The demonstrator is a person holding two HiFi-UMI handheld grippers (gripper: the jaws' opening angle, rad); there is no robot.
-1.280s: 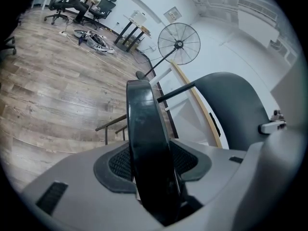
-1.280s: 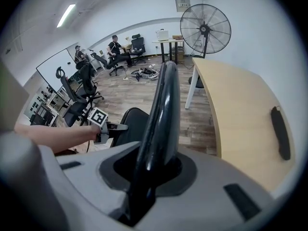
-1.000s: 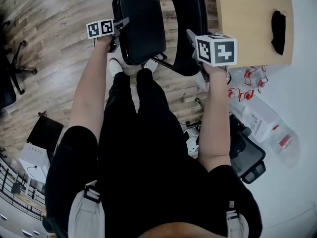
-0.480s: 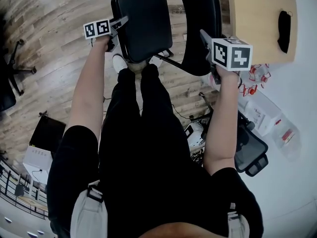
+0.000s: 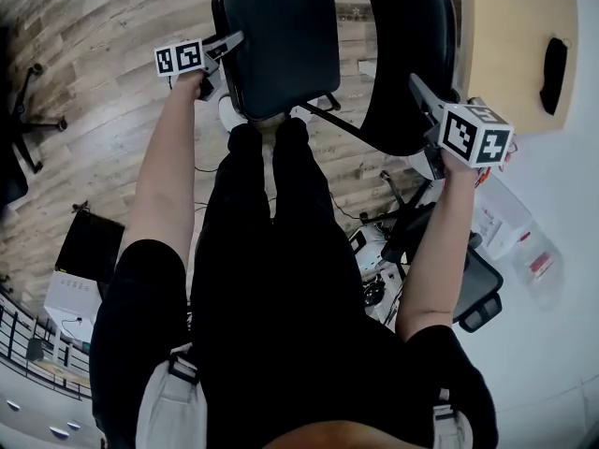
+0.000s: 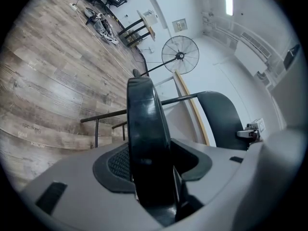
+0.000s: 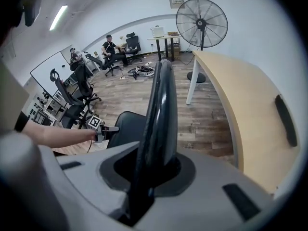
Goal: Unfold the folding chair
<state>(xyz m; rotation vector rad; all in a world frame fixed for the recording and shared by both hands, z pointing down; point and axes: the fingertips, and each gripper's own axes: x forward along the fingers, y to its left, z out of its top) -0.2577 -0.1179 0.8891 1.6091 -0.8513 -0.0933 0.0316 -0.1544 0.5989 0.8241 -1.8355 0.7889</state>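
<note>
The folding chair's black padded seat [image 5: 281, 45] lies flat in front of my legs, and its black backrest [image 5: 407, 64] stands to the right. My left gripper [image 5: 229, 50] sits on the seat's left edge. In the left gripper view the seat edge [image 6: 144, 143] fills the gap of that gripper [image 6: 151, 186]; its jaws have just been opening slightly and the pads still hold the seat. My right gripper [image 5: 421, 96] is shut on the backrest's top edge [image 7: 161, 114], clamped tightly in the right gripper [image 7: 151, 177].
A pale wooden table [image 5: 515, 36] with a black object [image 5: 552, 64] on it stands close on the right. An office chair [image 5: 468, 279] and cables lie at lower right. A standing fan [image 7: 201, 16] and seated people [image 7: 113, 49] are far off.
The right gripper has carried the backrest to the right and downward in the head view, away from the seat. The seat has widened in view; the left gripper stays on its edge.
</note>
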